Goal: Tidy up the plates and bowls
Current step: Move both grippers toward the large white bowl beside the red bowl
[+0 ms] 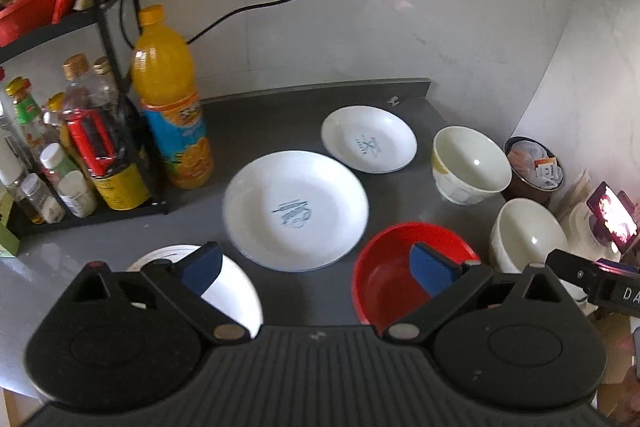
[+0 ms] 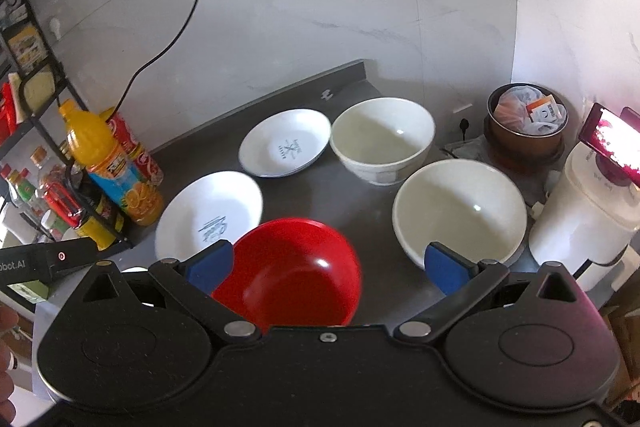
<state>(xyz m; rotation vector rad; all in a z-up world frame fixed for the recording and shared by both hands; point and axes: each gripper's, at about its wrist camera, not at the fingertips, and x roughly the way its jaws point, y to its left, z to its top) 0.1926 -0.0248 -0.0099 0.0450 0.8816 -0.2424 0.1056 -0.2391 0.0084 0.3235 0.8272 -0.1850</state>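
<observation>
Hovering above the dark grey surface (image 1: 272,123), the left hand-held gripper (image 1: 316,269) has its blue-padded fingers (image 1: 202,267) spread wide and released, grasping nothing. Seen from the left wrist view, a large white round plate with a blue printed logo (image 1: 296,209) lies at 12 o'clock from that gripper, and a smaller white plate with a printed mark (image 1: 368,139) sits beyond it toward 1 o'clock, the two near each other but apart. A glossy red plastic bowl (image 1: 400,267) rests at 3 o'clock of the large plate, partly behind the right-hand finger. A white round dish (image 1: 232,291) lies at 7 o'clock of the large plate, half hidden by the left finger. Two cream ceramic bowls stand upright at the right edge: the farther cream bowl (image 1: 470,165) at 2 o'clock and the nearer cream bowl (image 1: 528,239) at 3 o'clock, just beside each other. A tall orange juice bottle with a yellow cap (image 1: 170,99) stands at 10 o'clock beside a black wire rack of condiment bottles (image 1: 80,163). In the right wrist view, the right hand-held gripper (image 2: 326,265) is likewise released, fingers wide, with the red bowl directly below between them and the nearer cream bowl at 2 o'clock.
</observation>
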